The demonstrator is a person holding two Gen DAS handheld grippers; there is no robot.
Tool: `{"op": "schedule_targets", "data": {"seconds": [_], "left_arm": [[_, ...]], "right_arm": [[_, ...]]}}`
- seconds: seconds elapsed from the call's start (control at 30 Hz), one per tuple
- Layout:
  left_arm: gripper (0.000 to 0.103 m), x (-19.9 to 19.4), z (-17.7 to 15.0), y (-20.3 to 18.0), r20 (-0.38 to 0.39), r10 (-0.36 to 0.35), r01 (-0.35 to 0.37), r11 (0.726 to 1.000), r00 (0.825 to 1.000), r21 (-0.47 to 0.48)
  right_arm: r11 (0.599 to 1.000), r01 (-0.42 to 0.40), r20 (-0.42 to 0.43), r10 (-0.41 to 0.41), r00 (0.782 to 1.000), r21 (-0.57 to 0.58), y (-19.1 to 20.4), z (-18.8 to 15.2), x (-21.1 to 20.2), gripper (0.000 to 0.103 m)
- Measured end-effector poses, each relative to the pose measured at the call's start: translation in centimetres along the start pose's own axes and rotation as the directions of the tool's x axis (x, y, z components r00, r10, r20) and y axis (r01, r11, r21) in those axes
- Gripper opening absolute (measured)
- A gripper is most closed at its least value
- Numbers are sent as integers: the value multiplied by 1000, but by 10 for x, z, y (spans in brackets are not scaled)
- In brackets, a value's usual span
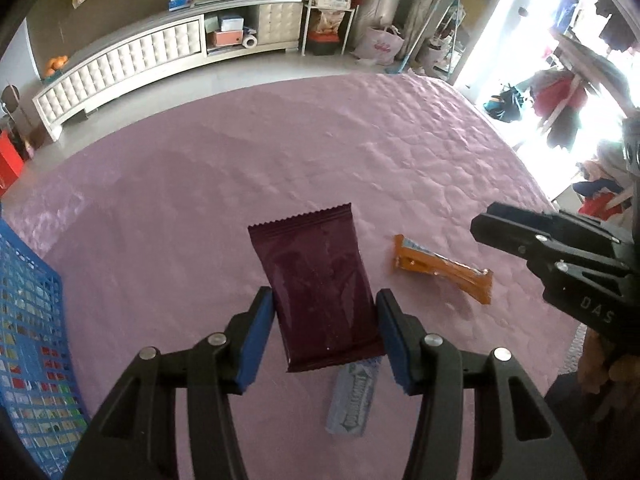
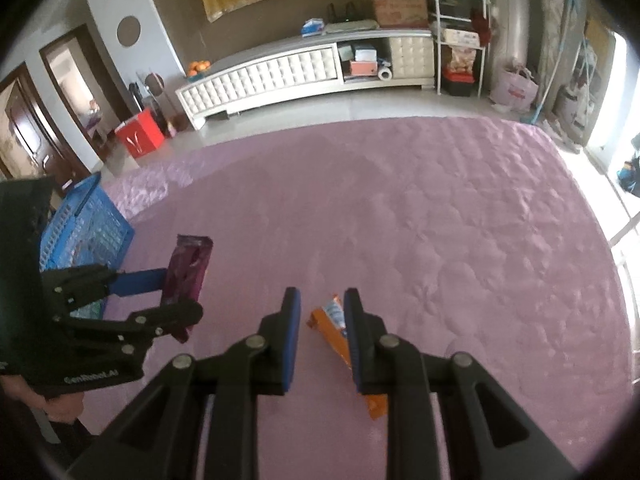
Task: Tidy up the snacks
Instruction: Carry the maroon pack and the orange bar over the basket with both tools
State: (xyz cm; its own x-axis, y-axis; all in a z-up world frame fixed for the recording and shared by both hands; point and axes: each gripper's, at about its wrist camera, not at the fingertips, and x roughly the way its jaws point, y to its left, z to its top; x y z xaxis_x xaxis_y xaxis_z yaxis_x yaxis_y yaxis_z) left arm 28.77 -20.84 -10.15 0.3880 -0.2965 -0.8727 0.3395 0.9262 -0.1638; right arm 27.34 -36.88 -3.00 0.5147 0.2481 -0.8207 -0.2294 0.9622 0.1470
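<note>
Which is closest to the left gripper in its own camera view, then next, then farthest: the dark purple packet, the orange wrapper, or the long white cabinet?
1. Dark purple packet: clamped in the left gripper.
2. Orange wrapper: lying on the pink cover, to the right.
3. Long white cabinet: against the far wall.

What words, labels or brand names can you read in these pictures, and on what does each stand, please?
"DAS": right hand-held gripper, on its body.
"GenRobot.AI": left hand-held gripper, on its body.
Grey-blue pack: print too blurred to read.
Orange bar: label unreadable.
Maroon packet: no text visible.
</note>
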Motion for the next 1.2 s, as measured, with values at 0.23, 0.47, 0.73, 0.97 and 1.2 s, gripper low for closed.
{"op": "schedule_targets", "data": {"seconds": [0.23,0.47,0.73,0.97,1.2], "left_arm": [[49,-3,-12,-13,-37,9,-7,999,999,52],[49,11,-22,-26,-66,5,2,995,998,99],[49,28,-28,-21,-101,-18,26,997,995,77],[49,32,-31,-17,-97,-2,10,997,995,80],[49,29,-33,-7,-93,-17,22,999,995,48]], "right_arm": [[996,43,-22,-45,999,-80,4,-7,5,83],[990,32,-84,-44,996,-134,3,-17,34,83],[992,16,-164,-36,986,-122,-7,-29,66,82],[993,56,-179,-74,981,-101,-7,-36,71,64],[999,-1,-186,-7,983,-45,-7,-36,67,20]]}}
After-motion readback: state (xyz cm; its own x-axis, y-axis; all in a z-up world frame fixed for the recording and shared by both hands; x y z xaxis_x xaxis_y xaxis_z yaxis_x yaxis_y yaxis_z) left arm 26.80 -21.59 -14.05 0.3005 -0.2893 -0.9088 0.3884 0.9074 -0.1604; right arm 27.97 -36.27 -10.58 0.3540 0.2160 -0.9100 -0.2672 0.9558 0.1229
